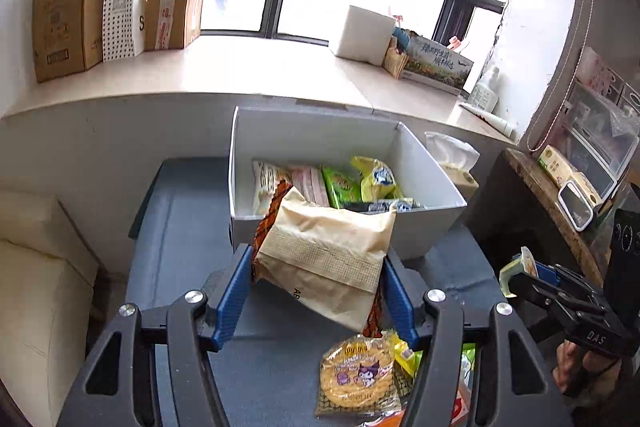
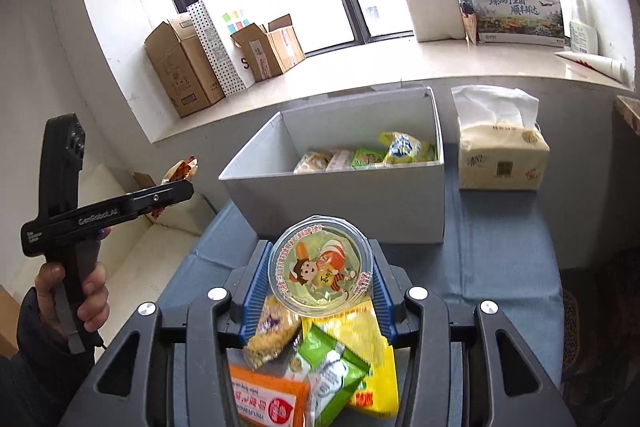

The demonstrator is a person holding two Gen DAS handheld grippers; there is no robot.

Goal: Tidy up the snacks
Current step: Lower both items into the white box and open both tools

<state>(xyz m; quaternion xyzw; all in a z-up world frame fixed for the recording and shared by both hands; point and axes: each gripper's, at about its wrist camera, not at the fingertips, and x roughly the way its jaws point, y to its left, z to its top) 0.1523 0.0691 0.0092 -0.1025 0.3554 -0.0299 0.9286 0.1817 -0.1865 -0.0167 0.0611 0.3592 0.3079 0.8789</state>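
My left gripper [image 1: 318,267] is shut on a beige snack bag with orange edges [image 1: 328,251], held just in front of the white storage box [image 1: 432,227]; it also shows at the left of the right wrist view [image 2: 182,173]. The box [image 2: 340,203] holds several snack packs [image 1: 352,183]. My right gripper [image 2: 318,267] is shut on a clear round jelly cup with a cartoon lid [image 2: 320,267], held above loose snack packs [image 2: 332,367] on the blue table. The right gripper shows at the right of the left wrist view [image 1: 516,273].
A tissue pack [image 2: 500,155] stands right of the box. Cardboard boxes [image 2: 188,71] and a printed carton [image 2: 516,15] sit on the window ledge. A round cookie pack [image 1: 356,375] lies on the blue cloth [image 1: 180,247]. A cream sofa [image 1: 36,287] is at left.
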